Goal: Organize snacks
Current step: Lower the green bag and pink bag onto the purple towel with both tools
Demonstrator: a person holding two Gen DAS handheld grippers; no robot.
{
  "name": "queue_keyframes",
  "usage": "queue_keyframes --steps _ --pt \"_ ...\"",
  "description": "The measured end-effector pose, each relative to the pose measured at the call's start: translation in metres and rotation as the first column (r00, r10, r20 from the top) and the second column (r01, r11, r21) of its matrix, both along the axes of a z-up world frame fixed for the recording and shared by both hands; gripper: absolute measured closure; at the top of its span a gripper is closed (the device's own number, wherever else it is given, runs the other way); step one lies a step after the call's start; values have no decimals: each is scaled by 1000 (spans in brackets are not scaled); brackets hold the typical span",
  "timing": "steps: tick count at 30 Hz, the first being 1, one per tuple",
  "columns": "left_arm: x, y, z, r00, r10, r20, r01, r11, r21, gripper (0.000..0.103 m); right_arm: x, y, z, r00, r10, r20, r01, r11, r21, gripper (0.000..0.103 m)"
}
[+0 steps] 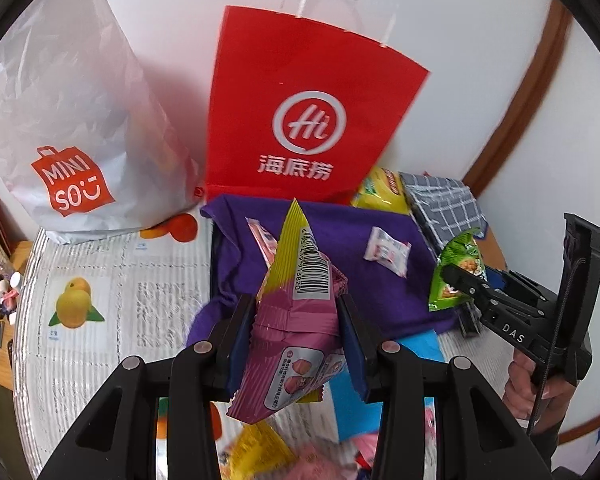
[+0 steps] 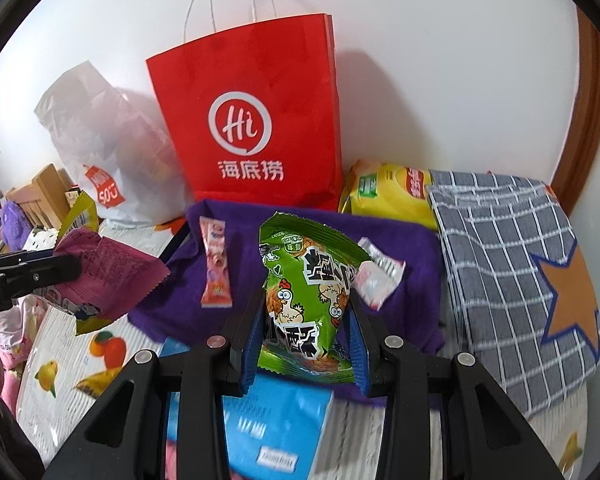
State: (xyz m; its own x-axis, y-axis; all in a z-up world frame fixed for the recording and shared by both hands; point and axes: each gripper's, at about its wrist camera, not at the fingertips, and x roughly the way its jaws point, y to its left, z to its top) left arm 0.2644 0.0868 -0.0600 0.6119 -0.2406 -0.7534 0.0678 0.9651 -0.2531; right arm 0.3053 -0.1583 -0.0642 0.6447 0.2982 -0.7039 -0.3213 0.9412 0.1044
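left gripper [image 1: 298, 332] and right gripper [image 2: 304, 344] both clamped shut (each angled downward).

A red paper bag [image 1: 300, 120] carries a white circle logo reading "Hi" above the Chinese characters "海底捞". A white plastic bag [image 1: 68, 120] bears an orange shopping-bag emblem reading "MINI SO". A pink and yellow snack packet [image 1: 296, 320] shows a barcode numbered 6937439913820; some digits are hard to make out. The other claw's black body [image 1: 516, 320] is marked "DAS". A green chicken-cartoon snack packet [image 2: 308, 296] has bold Chinese characters, too distorted to read
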Motion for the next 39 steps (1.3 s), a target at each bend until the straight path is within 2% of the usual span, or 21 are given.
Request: queue_keyframes --steps 9,16,23,28,39 --pt "49 -11 -23 998 -7 -68 5 1000 -30 64 46 5 -20 999 15 -35 -16 1000 -14 65" --pt "76 -31 -57 989 -50 -139 39 996 -82 64 64 11 -47 994 45 -97 -48 998 -32 65" --pt "86 -34 -84 977 -62 -202 41 993 -108 64 76 6 -66 988 40 -152 -48 998 -50 65" --pt "89 -31 -93 971 -80 -223 44 986 -162 64 81 5 -78 981 45 -187 -54 997 -46 65" --pt "91 -38 -97 967 -97 -236 62 986 -152 62 83 7 -86 977 44 -208 -61 995 -78 65"
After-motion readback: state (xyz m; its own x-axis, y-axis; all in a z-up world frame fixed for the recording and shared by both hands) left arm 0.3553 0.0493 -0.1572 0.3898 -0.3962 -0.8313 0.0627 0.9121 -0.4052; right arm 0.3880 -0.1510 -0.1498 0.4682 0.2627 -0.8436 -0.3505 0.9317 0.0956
